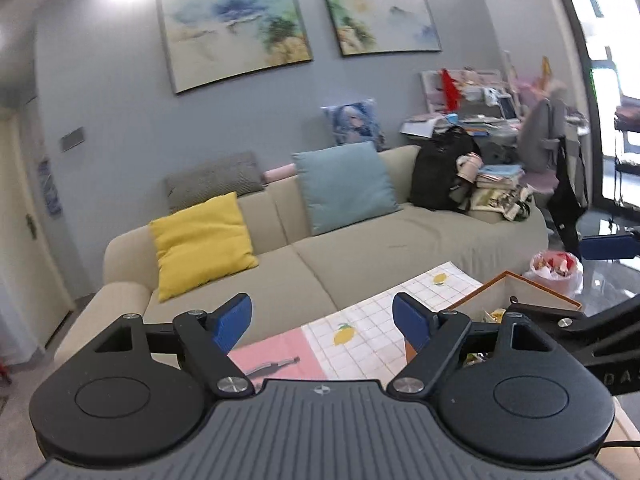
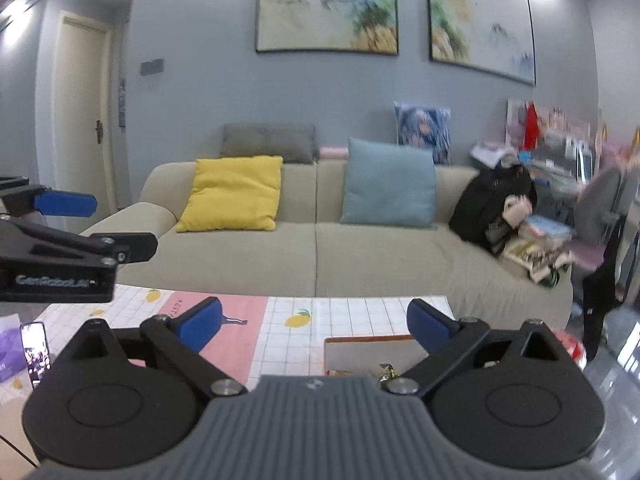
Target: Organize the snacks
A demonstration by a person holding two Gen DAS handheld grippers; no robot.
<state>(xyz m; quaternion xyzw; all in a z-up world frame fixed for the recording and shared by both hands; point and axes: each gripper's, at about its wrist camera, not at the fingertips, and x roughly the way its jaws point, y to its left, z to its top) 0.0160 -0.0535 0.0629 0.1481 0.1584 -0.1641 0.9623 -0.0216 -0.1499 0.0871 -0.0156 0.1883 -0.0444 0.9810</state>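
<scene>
Right wrist view: both grippers, right (image 2: 314, 326) and left (image 1: 322, 320), spread empty above the table (image 2: 352, 312); snacks (image 2: 384, 370) sit in the box (image 2: 368, 346) at lower centre (sorting seemingly near done, contents mostly hidden).

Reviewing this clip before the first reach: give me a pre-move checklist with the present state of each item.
1. Left gripper open and holding nothing: ok.
2. Right gripper open and holding nothing: ok.
3. Box in view, open at the top: ok.
4. Snacks visible inside the box: ok, but mostly hidden behind the grippers.
5. Loose snacks waiting on the tablecloth: cannot tell; only a phone shows there.
6. Grippers apart from each other: ok.
</scene>
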